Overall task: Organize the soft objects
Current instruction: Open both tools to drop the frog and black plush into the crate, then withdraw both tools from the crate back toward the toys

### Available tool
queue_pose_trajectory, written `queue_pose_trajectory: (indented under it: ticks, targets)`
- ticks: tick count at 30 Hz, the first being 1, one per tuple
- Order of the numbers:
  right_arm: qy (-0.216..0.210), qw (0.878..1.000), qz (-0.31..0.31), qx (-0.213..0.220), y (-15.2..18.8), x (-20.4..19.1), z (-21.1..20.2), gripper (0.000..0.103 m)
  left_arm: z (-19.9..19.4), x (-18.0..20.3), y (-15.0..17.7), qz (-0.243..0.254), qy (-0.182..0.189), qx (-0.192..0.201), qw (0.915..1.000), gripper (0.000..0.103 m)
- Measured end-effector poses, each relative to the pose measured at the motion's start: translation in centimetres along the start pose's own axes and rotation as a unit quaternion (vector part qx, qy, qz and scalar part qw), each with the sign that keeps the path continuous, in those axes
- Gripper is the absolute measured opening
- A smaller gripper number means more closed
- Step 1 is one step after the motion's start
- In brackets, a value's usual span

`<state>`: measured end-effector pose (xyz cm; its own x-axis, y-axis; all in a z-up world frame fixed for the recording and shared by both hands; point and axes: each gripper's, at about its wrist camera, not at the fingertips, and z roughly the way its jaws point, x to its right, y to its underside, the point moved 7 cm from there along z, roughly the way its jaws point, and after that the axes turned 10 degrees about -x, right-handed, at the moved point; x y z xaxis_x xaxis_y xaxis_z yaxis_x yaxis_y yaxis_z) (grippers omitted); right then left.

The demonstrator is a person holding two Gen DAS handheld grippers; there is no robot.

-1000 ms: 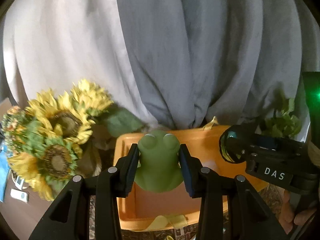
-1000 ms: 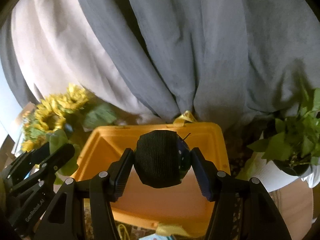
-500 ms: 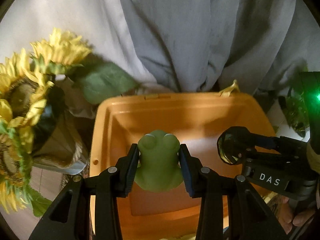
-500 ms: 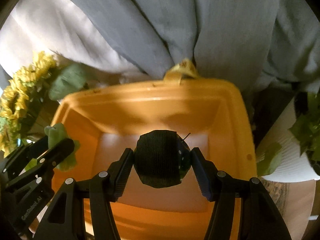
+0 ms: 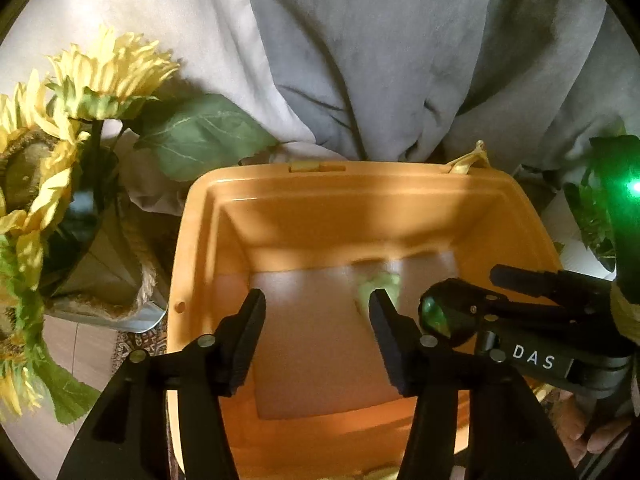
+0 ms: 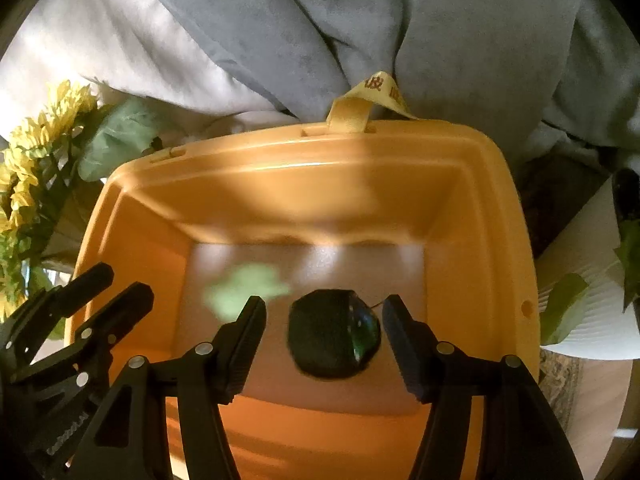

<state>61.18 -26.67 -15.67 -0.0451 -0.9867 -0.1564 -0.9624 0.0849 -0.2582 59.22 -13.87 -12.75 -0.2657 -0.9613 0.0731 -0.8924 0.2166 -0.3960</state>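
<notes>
An orange plastic bin [image 5: 208,208] [image 6: 500,208] lies below both grippers. My left gripper [image 5: 316,312] is open and empty over the bin; it also shows at the left of the right wrist view [image 6: 116,292]. The green frog toy [image 5: 378,286] [image 6: 244,290] is blurred, inside the bin, free of the jaws. My right gripper [image 6: 324,320] is open. The dark round soft toy [image 6: 334,334] sits between its jaws without touching them, blurred, over the bin floor. The right gripper body [image 5: 520,320] shows at the right of the left wrist view.
A vase of artificial sunflowers [image 5: 52,152] [image 6: 36,168] stands left of the bin. A potted green plant in white wrap [image 6: 592,280] stands at its right. Grey and white curtains [image 5: 360,60] hang behind. A yellow strap [image 6: 376,96] sits on the bin's far rim.
Both grippers have opened over the bin. The frog has left the left jaws and the dark toy has left the right jaws; both are dropping into the bin.
</notes>
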Motion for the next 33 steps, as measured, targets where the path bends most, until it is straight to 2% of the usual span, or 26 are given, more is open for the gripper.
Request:
queue_pose_trajectory:
  ticks: [4,9,17,23,28,33]
  targets:
    - [0.001,1.000,0.001,0.015,0.1,0.2,-1.2,0.062,-1.6,-0.1,0.5,-0.002,-0.003,0.014,0.9999,0.056]
    - [0.008,0.999,0.006,0.053,0.6,0.4,-3.7,0.062,-4.3,0.0,1.3,-0.001,-0.010,0.046,0.9989,0.059]
    - [-0.012,0.995,0.021,0.101,2.7,-0.3,-7.5,0.062,-8.4,-0.3,3.4,-0.006,-0.025,0.095,0.9951,0.061]
    - [-0.013,0.990,0.016,0.138,5.3,-1.1,-10.4,0.062,-11.8,0.1,5.7,-0.002,-0.034,0.132,0.9907,0.064]
    - [-0.008,0.985,0.005,0.173,8.0,-1.8,-13.1,0.066,-14.7,0.4,8.1,0.000,-0.041,0.162,0.9859,0.066]
    - [0.000,0.979,-0.005,0.202,10.5,-2.5,-15.3,0.071,-17.7,0.5,10.6,0.002,-0.051,0.192,0.9800,0.073]
